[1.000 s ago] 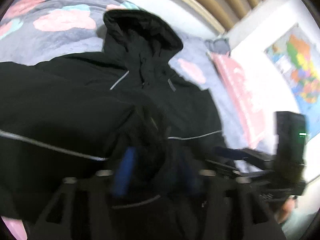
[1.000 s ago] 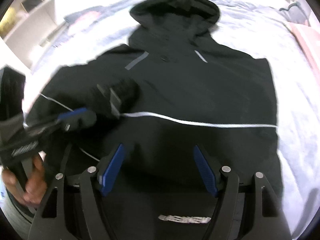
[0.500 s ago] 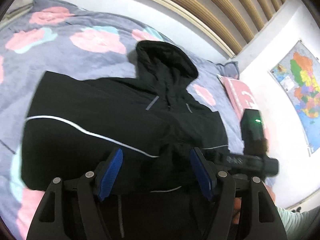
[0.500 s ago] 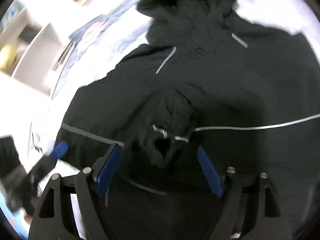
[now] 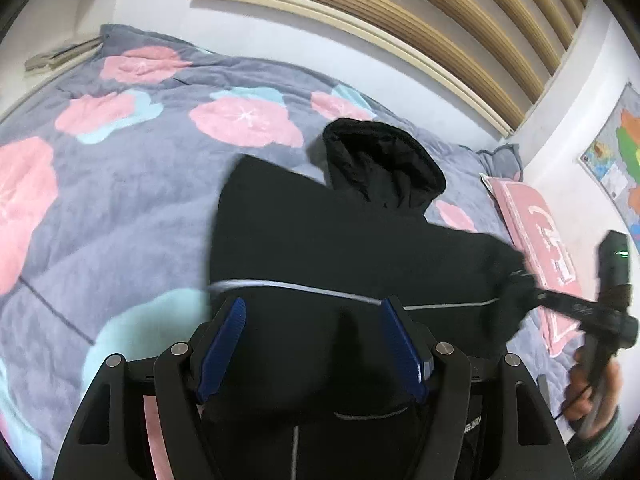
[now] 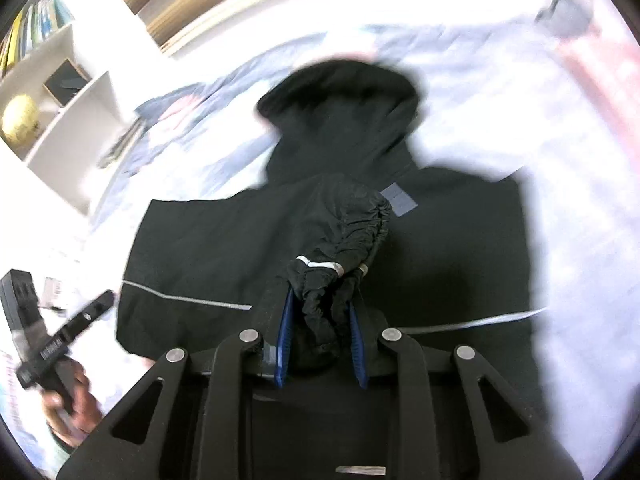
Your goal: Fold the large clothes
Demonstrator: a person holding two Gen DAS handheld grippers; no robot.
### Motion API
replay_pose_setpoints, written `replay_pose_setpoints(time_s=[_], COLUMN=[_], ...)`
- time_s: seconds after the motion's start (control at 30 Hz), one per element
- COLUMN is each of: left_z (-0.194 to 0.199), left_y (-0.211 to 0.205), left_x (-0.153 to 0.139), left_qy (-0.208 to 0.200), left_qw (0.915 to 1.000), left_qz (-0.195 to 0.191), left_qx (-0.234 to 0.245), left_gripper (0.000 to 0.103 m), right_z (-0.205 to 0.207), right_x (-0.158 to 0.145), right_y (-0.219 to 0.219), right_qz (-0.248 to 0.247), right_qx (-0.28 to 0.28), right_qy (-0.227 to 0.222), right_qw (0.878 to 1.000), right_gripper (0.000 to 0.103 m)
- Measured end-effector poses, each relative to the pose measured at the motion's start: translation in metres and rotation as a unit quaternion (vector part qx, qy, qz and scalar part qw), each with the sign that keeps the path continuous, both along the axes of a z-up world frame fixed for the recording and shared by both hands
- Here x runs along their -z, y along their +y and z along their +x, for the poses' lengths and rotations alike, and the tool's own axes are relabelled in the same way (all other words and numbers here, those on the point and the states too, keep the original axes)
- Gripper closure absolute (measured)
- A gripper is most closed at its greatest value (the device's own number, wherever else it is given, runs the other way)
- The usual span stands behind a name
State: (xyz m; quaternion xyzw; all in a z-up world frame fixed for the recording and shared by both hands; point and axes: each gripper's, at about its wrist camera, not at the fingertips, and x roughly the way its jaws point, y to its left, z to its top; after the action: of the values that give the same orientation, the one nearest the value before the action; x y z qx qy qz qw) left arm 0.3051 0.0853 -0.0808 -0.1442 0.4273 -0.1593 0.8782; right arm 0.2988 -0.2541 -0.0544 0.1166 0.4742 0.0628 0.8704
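Observation:
A black hooded jacket with thin reflective stripes lies on the bed, its hood pointing away from me. My left gripper is open and empty above the jacket's lower part. My right gripper is shut on the jacket's sleeve cuff, which is lifted above the jacket body. The right gripper also shows in the left wrist view, holding the sleeve at the jacket's right side. The left gripper shows at the left edge of the right wrist view.
The bed has a grey quilt with pink and teal flowers. A pink pillow lies at the bed's right edge by a white wall with a map. White shelves stand to the left of the bed.
My left gripper let go of the sleeve and pulled back, open. My right gripper closed on the sleeve cuff and carried it to the right across the jacket.

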Motion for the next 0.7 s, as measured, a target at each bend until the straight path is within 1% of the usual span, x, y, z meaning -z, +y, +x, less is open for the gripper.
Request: replay_pose_setpoints(time_s=[0.07, 0.1, 0.13, 0.17, 0.2, 0.23, 0.27, 0.3, 0.37, 0.4, 0.43, 0.5, 0.57, 0.63, 0.67, 0.7], left_z=[0.011, 0.019, 0.024, 0.028, 0.031, 0.034, 0.034, 0.035, 0.035, 0.036, 0.036, 0.035, 0.034, 0.027, 0.024, 0.021], left_y=[-0.013, -0.023, -0.031, -0.036, -0.043, -0.050, -0.053, -0.055, -0.057, -0.058, -0.060, -0.062, -0.059, -0.050, -0.047, -0.044], left_x=[0.012, 0.026, 0.040, 0.049, 0.062, 0.076, 0.083, 0.087, 0.090, 0.091, 0.091, 0.088, 0.075, 0.054, 0.046, 0.038], left_qy=[0.016, 0.033, 0.048, 0.057, 0.068, 0.076, 0.080, 0.082, 0.084, 0.084, 0.084, 0.084, 0.082, 0.063, 0.057, 0.051], left_qw=[0.9998, 0.9993, 0.9987, 0.9981, 0.9972, 0.9959, 0.9947, 0.9940, 0.9926, 0.9920, 0.9909, 0.9899, 0.9910, 0.9954, 0.9966, 0.9977], left_qz=[-0.004, -0.002, 0.005, 0.011, 0.019, 0.043, 0.061, 0.070, 0.086, 0.092, 0.102, 0.110, 0.101, 0.063, 0.045, 0.017], left_qx=[0.009, 0.016, 0.020, 0.021, 0.023, 0.021, 0.019, 0.018, 0.018, 0.020, 0.024, 0.029, 0.032, 0.035, 0.038, 0.043], left_gripper=[0.032, 0.032, 0.032, 0.032, 0.032, 0.032, 0.033, 0.033, 0.033, 0.033, 0.033, 0.033, 0.032, 0.032, 0.032, 0.032], right_z=[-0.007, -0.008, -0.008, -0.007, -0.005, -0.005, -0.004, -0.004, -0.009, -0.012, -0.013, -0.014, -0.017, -0.021, -0.024, -0.029], right_x=[-0.005, 0.000, 0.006, 0.020, 0.036, 0.052, 0.070, 0.088, 0.113, 0.125, 0.131, 0.129, 0.118, 0.091, 0.075, 0.053], right_y=[-0.023, -0.035, -0.045, -0.057, -0.067, -0.076, -0.083, -0.089, -0.100, -0.105, -0.107, -0.109, -0.108, -0.104, -0.097, -0.085], right_qz=[-0.062, -0.086, -0.097, -0.102, -0.102, -0.101, -0.097, -0.091, -0.079, -0.064, -0.058, -0.054, -0.065, -0.090, -0.116, -0.166], right_qx=[0.004, 0.005, 0.008, 0.008, 0.009, 0.013, 0.015, 0.019, 0.032, 0.041, 0.046, 0.051, 0.051, 0.056, 0.058, 0.056], right_qy=[-0.012, -0.008, -0.004, 0.010, 0.029, 0.047, 0.066, 0.081, 0.102, 0.110, 0.112, 0.114, 0.123, 0.115, 0.099, 0.068], right_qw=[0.998, 0.996, 0.995, 0.995, 0.994, 0.994, 0.993, 0.992, 0.991, 0.991, 0.991, 0.991, 0.989, 0.988, 0.987, 0.982], right_gripper=[0.074, 0.074, 0.074, 0.073, 0.073, 0.072, 0.072, 0.072, 0.072, 0.071, 0.070, 0.068, 0.063, 0.049, 0.045, 0.037])
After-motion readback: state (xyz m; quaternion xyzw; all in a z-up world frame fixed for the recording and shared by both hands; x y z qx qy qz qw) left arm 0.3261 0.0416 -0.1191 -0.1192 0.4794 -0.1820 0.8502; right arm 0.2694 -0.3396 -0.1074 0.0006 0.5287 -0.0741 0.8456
